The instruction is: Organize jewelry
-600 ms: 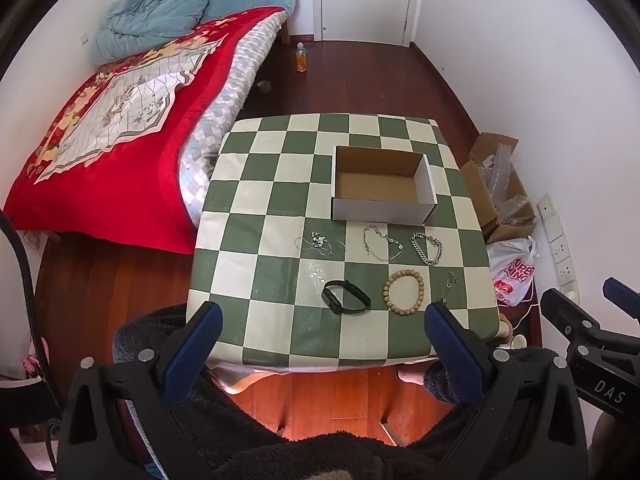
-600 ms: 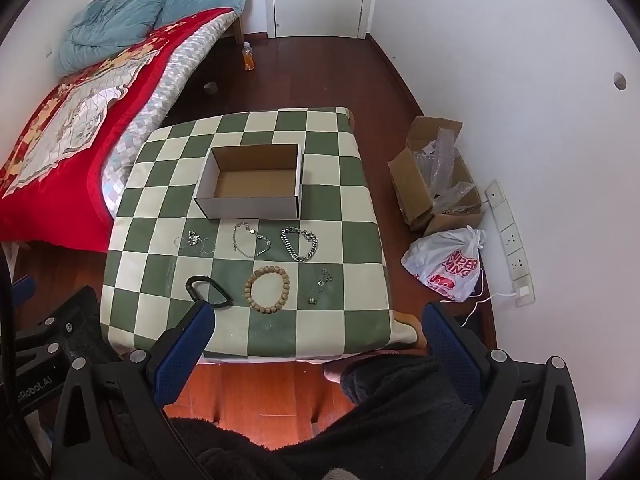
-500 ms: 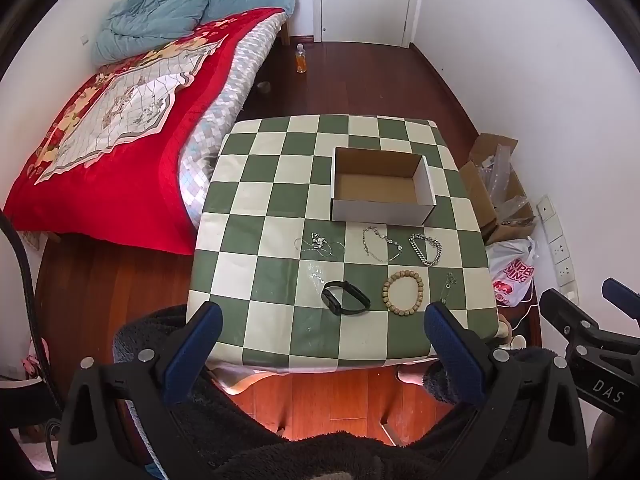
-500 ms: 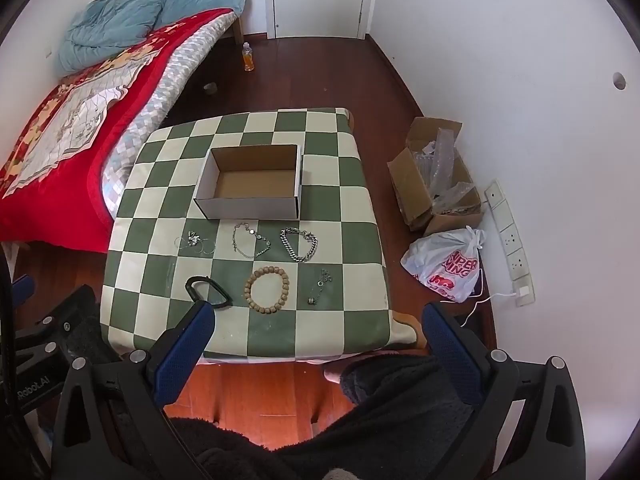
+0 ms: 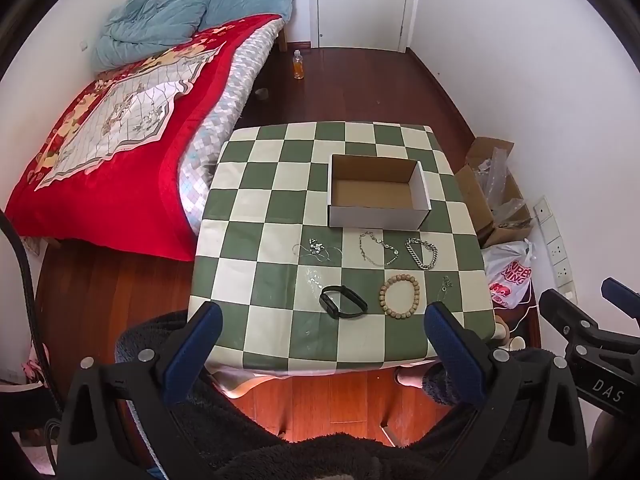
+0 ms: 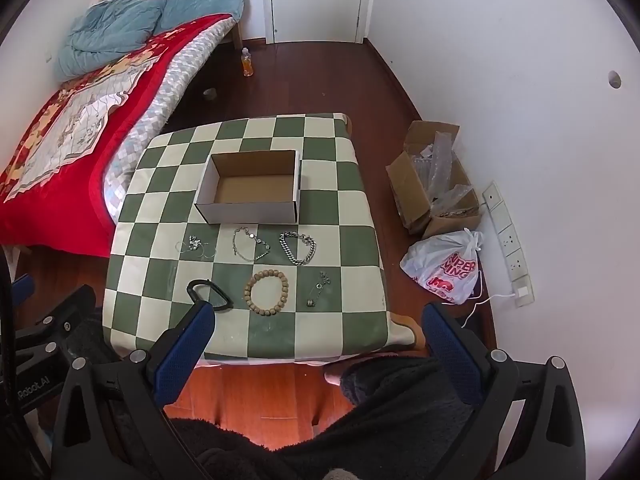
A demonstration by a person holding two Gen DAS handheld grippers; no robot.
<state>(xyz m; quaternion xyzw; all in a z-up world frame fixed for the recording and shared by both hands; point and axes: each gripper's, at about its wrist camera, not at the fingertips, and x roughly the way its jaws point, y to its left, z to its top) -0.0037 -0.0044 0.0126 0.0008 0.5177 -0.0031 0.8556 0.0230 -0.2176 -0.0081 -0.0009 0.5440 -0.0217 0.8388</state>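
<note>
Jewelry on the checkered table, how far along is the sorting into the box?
Nothing looks done: the box is empty. Nothing is in hand: the left claw and right claw are open, above the table's near edge. All is left: the black band, bead bracelet, chain bracelet, thin chains and small pieces lie on the table.

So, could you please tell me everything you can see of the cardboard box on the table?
The cardboard box is a shallow, open-topped rectangular tray, white outside and plain brown inside, with nothing in it. It sits flat and upright on the checkered table, toward the far side. It touches only the tablecloth; the silver chains lie just in front of its near wall, apart from it.
</note>
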